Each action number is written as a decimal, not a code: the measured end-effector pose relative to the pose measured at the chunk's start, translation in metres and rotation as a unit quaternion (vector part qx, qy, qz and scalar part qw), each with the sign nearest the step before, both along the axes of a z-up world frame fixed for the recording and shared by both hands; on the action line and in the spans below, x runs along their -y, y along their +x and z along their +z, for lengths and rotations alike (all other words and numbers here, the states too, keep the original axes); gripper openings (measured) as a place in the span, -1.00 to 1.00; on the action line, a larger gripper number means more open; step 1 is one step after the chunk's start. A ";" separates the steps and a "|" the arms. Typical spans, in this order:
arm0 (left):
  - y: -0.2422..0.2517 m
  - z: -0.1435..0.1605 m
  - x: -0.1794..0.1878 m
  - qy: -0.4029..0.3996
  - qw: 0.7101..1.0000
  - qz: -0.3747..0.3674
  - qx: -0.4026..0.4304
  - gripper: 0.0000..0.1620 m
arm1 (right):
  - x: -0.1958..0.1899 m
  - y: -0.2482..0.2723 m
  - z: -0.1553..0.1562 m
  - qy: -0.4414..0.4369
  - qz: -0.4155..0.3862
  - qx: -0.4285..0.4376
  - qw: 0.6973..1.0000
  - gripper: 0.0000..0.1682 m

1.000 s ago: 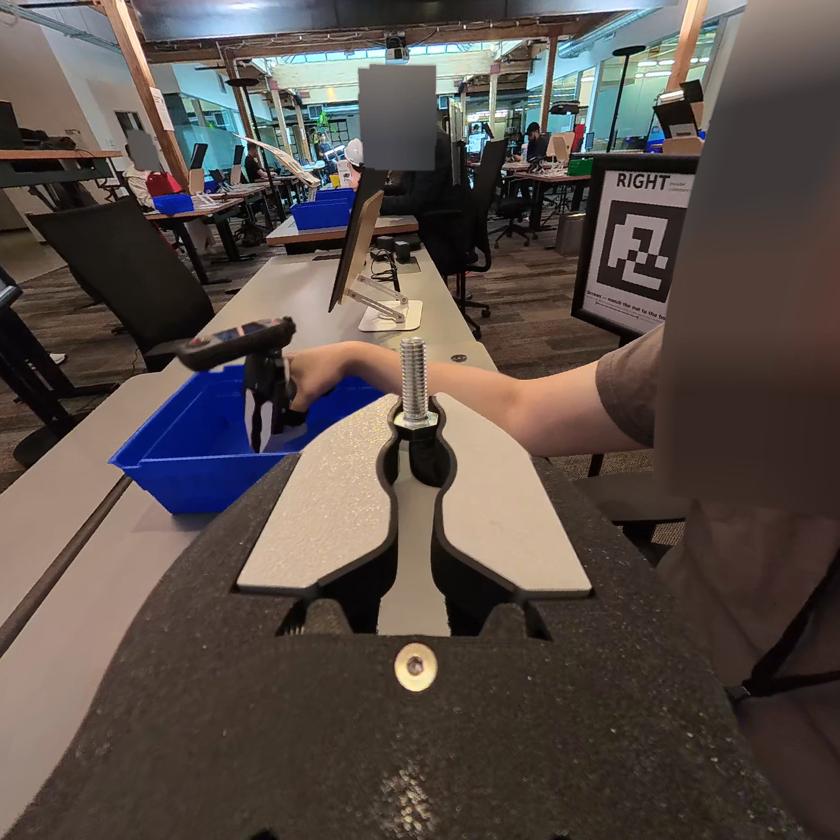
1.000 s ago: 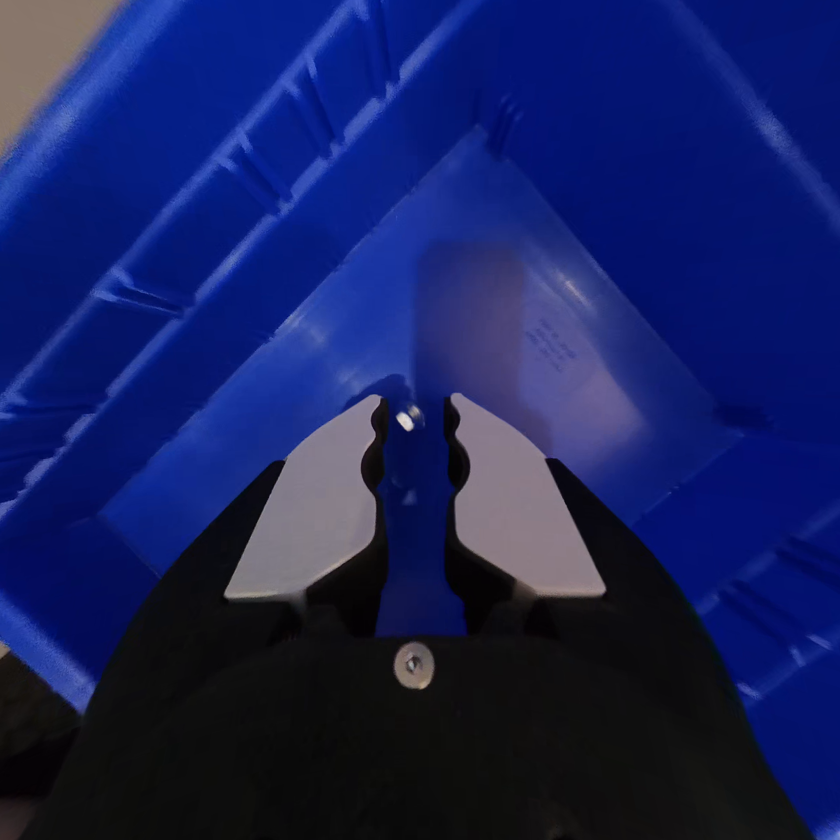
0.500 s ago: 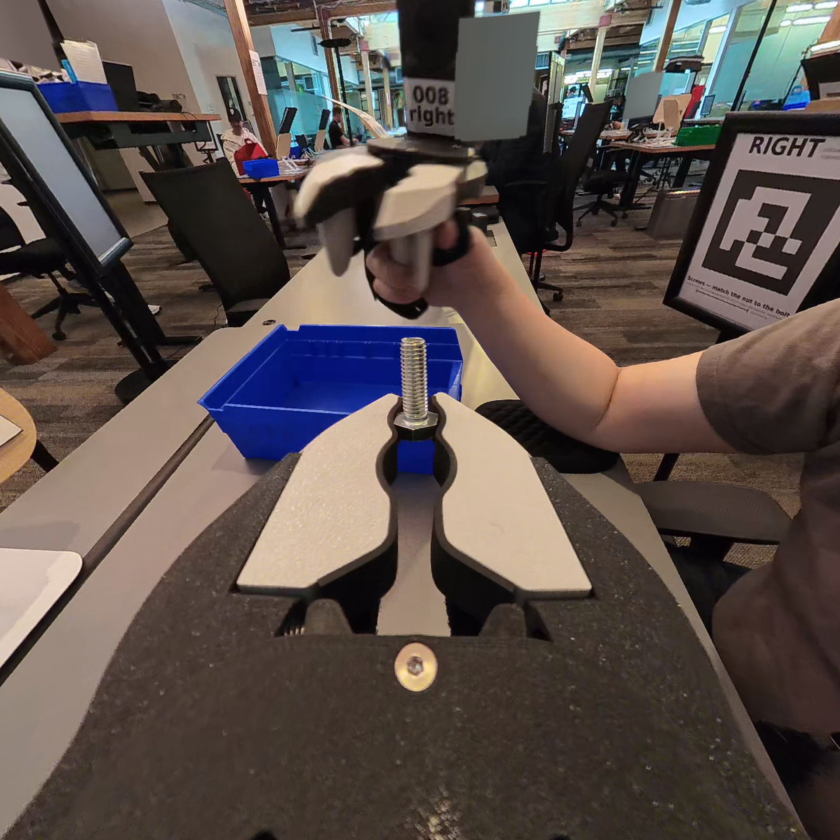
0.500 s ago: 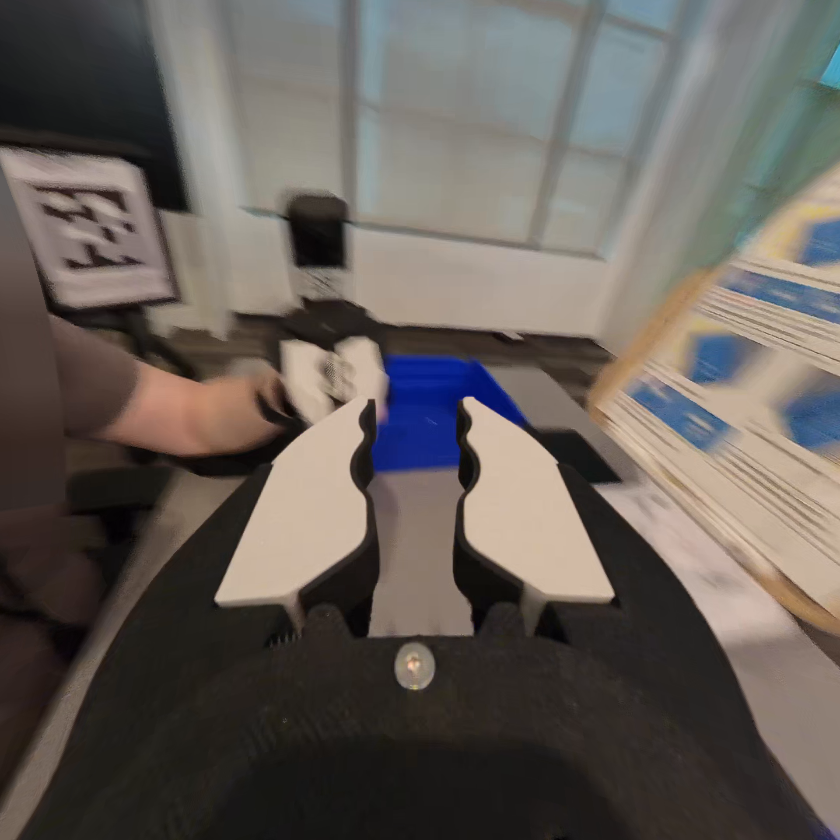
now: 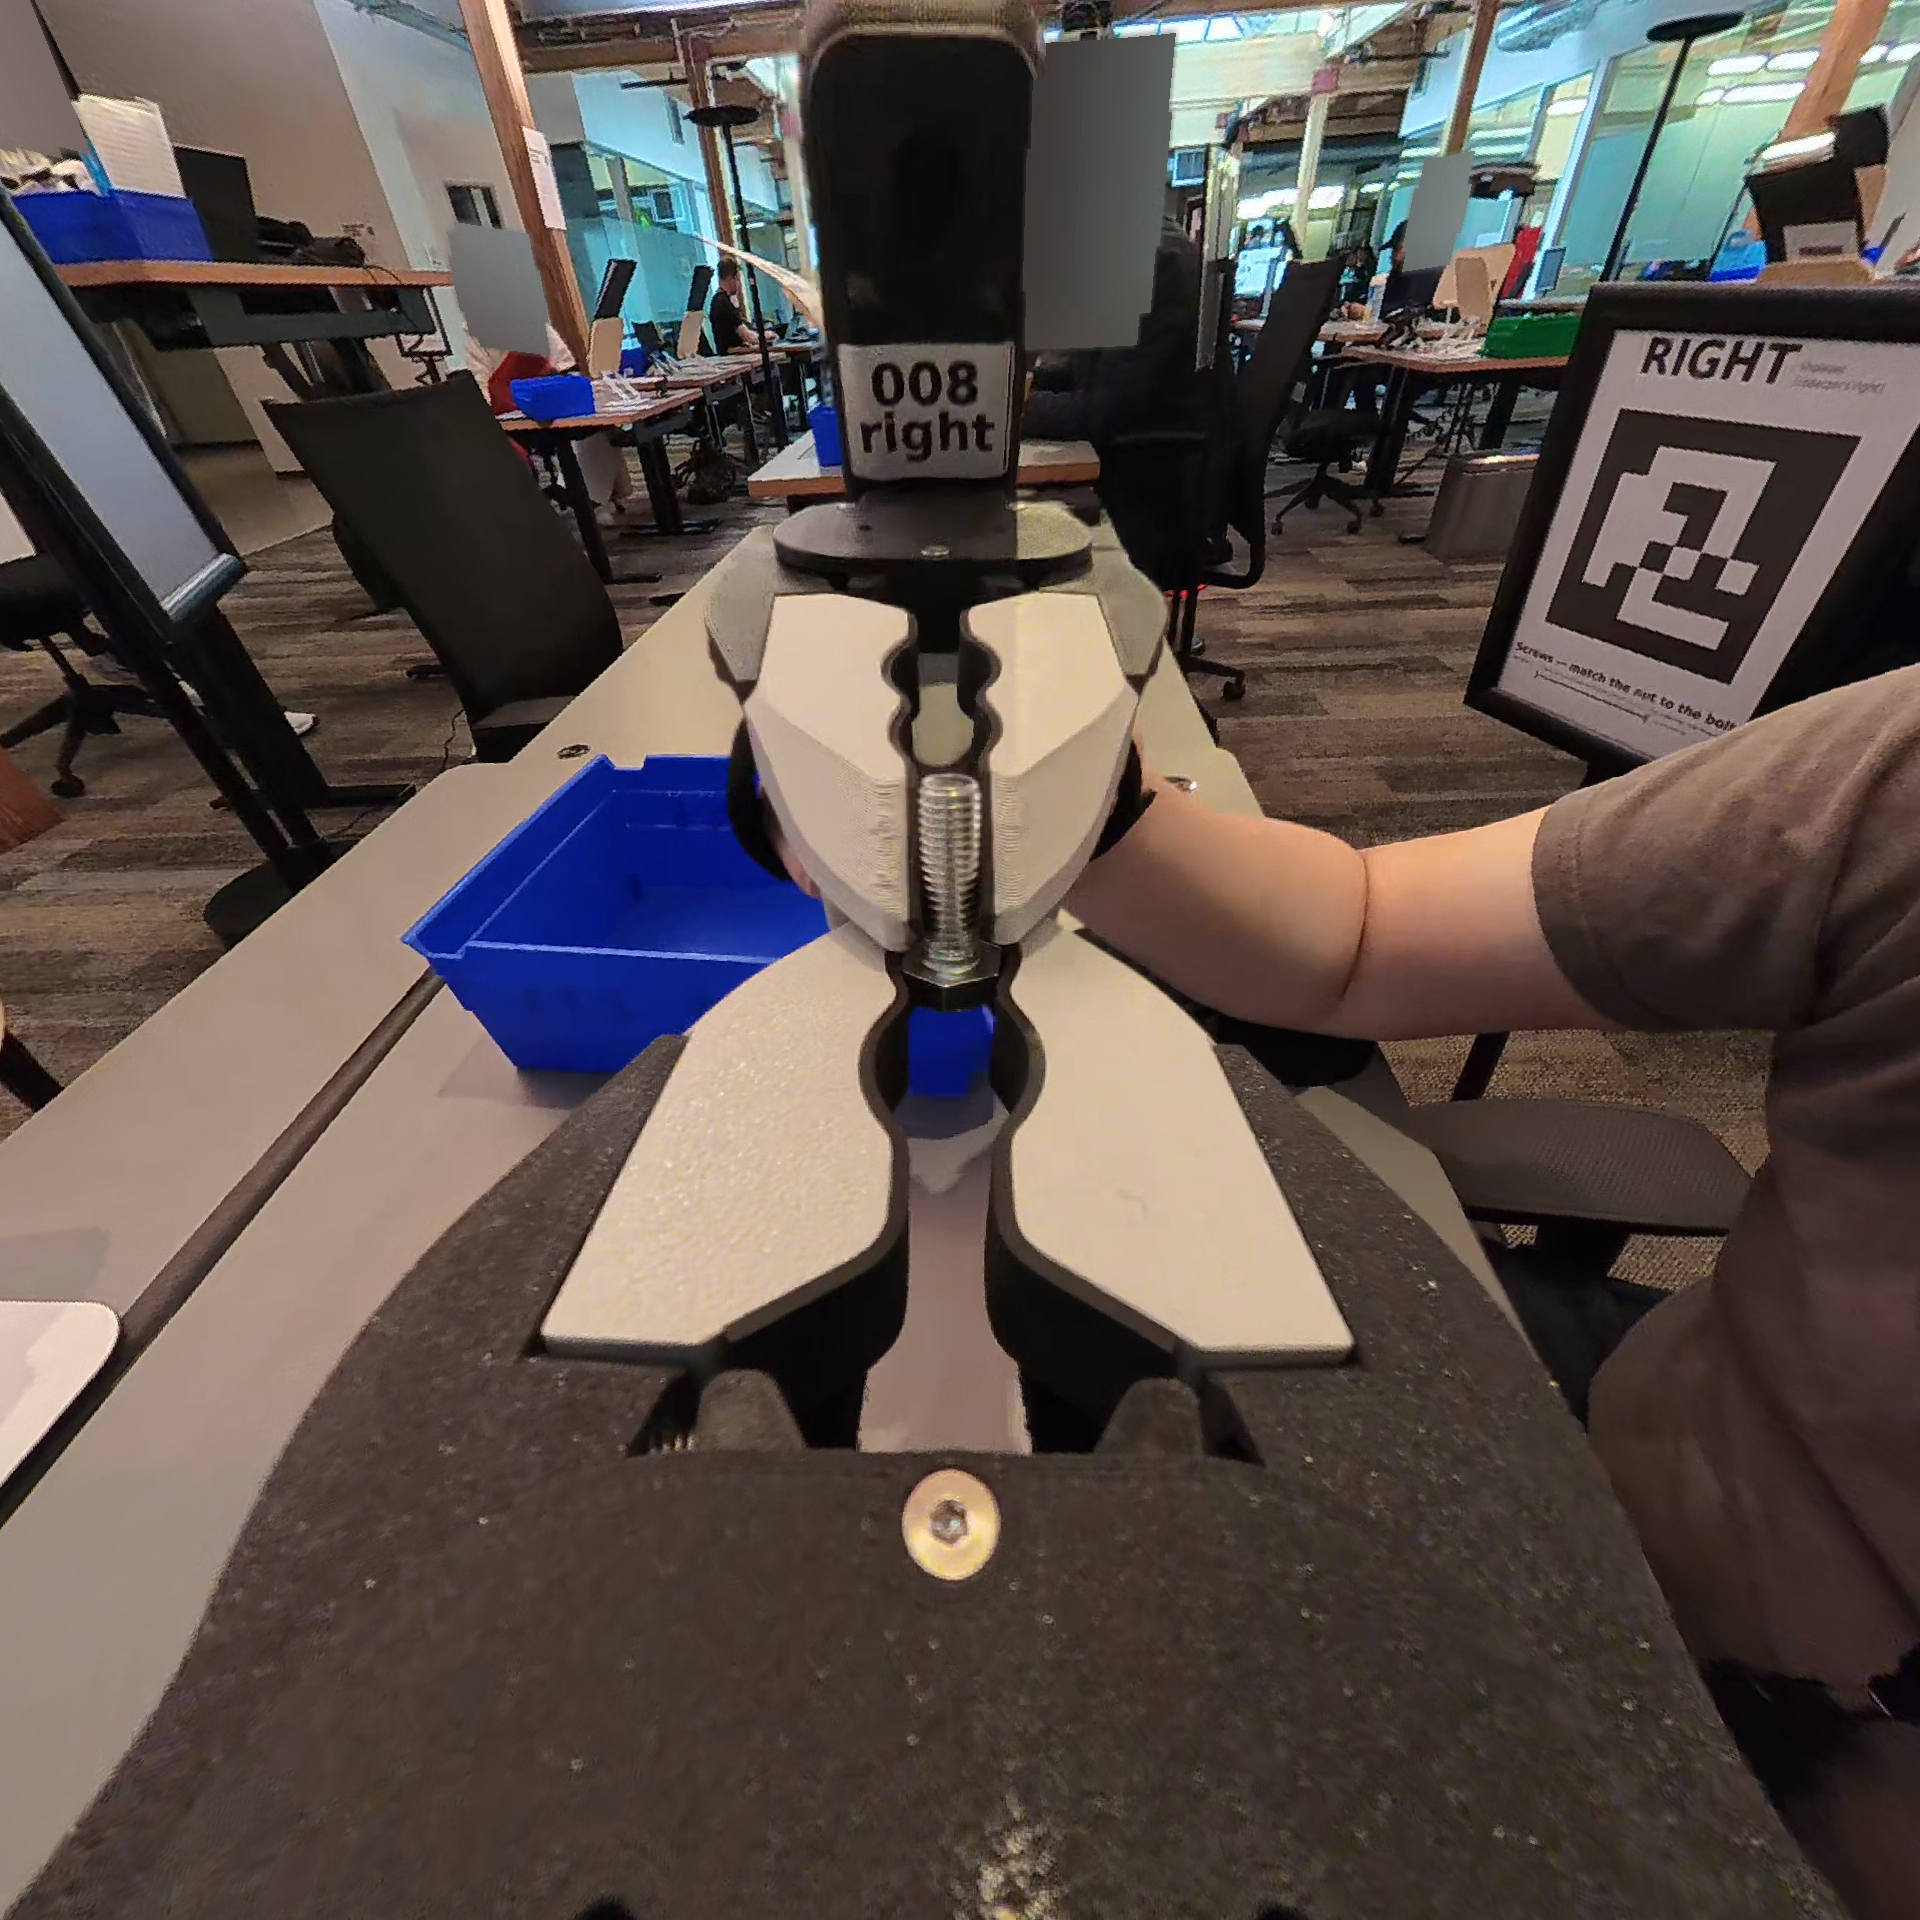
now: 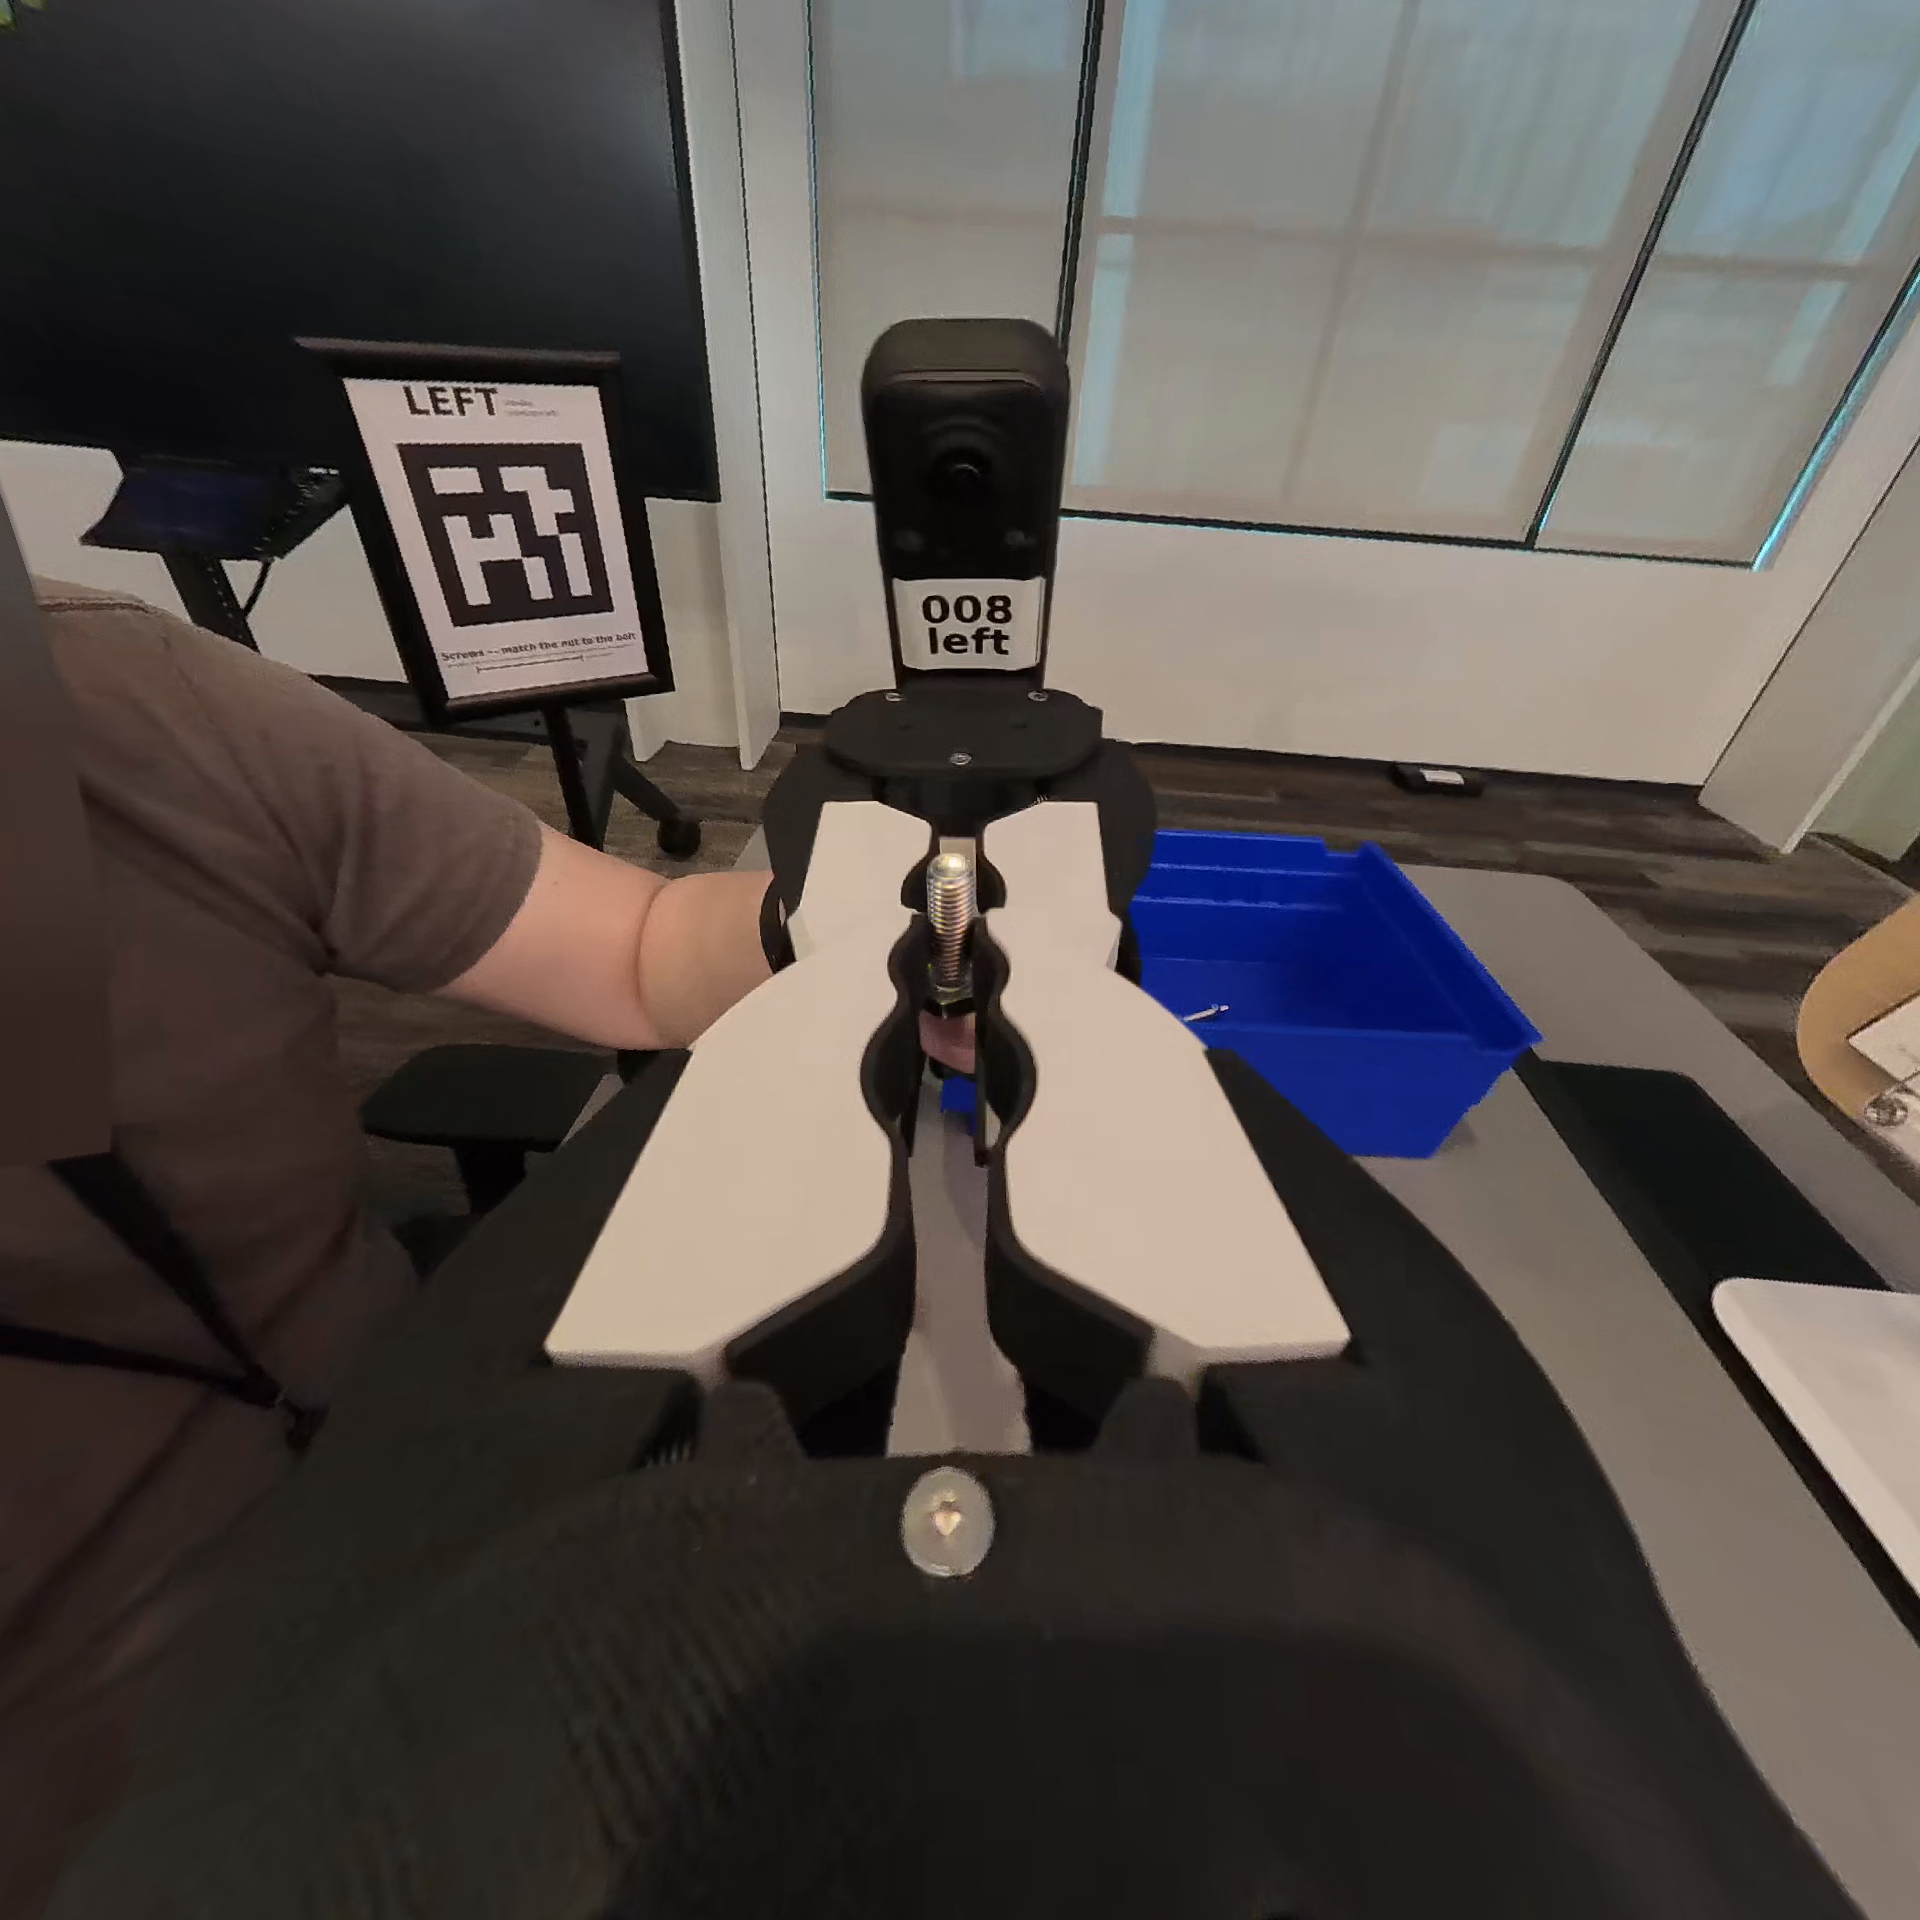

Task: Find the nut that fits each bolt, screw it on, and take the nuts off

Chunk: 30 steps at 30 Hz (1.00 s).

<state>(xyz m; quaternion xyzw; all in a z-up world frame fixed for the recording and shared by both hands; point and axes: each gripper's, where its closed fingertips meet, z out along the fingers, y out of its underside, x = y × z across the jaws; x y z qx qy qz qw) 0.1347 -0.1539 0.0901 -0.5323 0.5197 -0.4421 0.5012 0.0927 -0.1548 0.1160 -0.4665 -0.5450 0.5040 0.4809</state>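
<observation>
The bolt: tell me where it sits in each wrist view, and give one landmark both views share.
Left wrist view: bolt upright at centre, held at its head by the left gripper.
Right wrist view: bolt just above centre, between the facing grippers' fingers.
Shared landmark: blue bin on the table.

The bolt (image 5: 948, 873) stands upright between both facing claws, the bin (image 5: 623, 914) seemingly just behind-left.

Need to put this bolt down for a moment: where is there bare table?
Bare grey table lies left of the blue bin. More lies between the bin and the white pad. It is crowded in front of the bin, where the left gripper and right gripper meet around the bolt.
</observation>
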 end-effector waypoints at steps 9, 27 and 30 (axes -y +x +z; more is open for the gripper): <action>-0.025 0.008 -0.023 0.016 0.994 0.097 -0.044 -0.60 | -0.120 0.151 -0.039 -0.017 -0.360 0.229 0.904 -0.90; -0.172 0.009 -0.077 -0.048 0.918 0.354 -0.172 -0.63 | -0.166 0.322 -0.231 -0.299 -0.483 0.517 0.640 -0.67; -0.206 -0.008 -0.080 -0.080 0.894 0.386 -0.215 -0.63 | -0.171 0.321 -0.214 -0.276 -0.498 0.492 0.659 -0.66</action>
